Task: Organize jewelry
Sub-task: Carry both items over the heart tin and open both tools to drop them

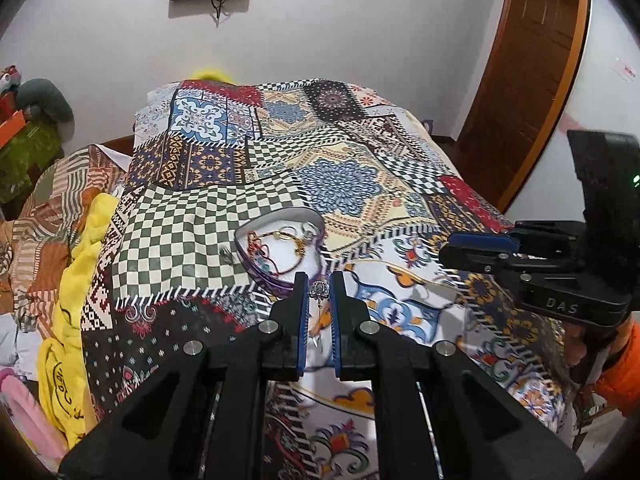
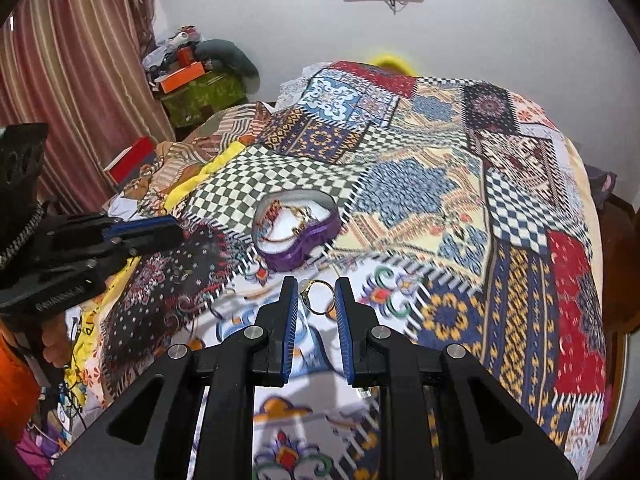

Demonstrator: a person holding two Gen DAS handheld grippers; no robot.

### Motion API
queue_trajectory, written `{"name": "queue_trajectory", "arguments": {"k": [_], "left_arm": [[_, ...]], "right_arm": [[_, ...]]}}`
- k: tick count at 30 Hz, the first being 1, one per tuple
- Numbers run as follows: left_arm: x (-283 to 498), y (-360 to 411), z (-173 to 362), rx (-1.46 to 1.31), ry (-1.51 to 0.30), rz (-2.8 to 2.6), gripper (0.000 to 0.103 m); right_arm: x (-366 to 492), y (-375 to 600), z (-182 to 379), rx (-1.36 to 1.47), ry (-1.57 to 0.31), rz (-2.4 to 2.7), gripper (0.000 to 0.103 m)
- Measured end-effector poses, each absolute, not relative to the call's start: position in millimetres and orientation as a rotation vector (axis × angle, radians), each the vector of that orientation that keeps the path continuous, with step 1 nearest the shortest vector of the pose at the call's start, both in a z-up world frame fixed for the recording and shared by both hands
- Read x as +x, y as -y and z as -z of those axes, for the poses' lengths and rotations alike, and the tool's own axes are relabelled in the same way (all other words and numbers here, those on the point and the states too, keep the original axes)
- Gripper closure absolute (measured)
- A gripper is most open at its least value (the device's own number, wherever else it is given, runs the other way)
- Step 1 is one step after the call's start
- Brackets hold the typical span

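Jewelry rides in both claws: left claw pinches a small silver pendant earring; right claw clamps a thin gold ring across its band, light, slippery, ahead of it the purple heart-shaped box.

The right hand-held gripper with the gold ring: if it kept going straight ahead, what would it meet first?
Probably the purple heart-shaped jewelry box, which lies open on the patchwork bedspread just beyond the right hand-held gripper and its gold ring. Depth is uncertain.

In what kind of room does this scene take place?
Most likely a bedroom in a home: a bed under a patchwork bedspread, a striped curtain, a wooden door, and clothes piled beside the bed. The purple heart-shaped jewelry box sits on the bedspread.
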State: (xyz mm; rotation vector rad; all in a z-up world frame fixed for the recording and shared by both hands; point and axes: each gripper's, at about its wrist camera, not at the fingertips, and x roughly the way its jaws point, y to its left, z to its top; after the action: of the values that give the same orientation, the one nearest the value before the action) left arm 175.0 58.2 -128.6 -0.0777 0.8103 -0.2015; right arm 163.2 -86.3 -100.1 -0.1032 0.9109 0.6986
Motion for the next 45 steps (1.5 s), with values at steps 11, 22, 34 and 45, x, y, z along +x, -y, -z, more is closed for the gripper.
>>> {"name": "queue_trajectory", "arguments": {"k": [11, 22, 34, 45], "left_arm": [[224.0, -74.9, 149.4, -0.103, -0.833, 0.186, 0.095], [263.3, -72.3, 181.1, -0.107, -0.888, 0.209, 0.095], [263.3, -76.1, 189.1, -0.089, -0.901, 0.202, 0.091], [234.9, -102.2, 157.6, -0.118, -0.839, 0.115, 0.072]], "right_arm": [[209.1, 44.5, 96.8, -0.134, -0.912, -0.724, 0.086], [248.6, 4.3, 118.7, -0.156, -1.021, -0.765, 0.086], [266.3, -9.2, 141.5, -0.102, -1.158, -0.804, 0.086], [249.3, 3.0, 112.2, -0.147, -1.073, -0.767, 0.085]]}}
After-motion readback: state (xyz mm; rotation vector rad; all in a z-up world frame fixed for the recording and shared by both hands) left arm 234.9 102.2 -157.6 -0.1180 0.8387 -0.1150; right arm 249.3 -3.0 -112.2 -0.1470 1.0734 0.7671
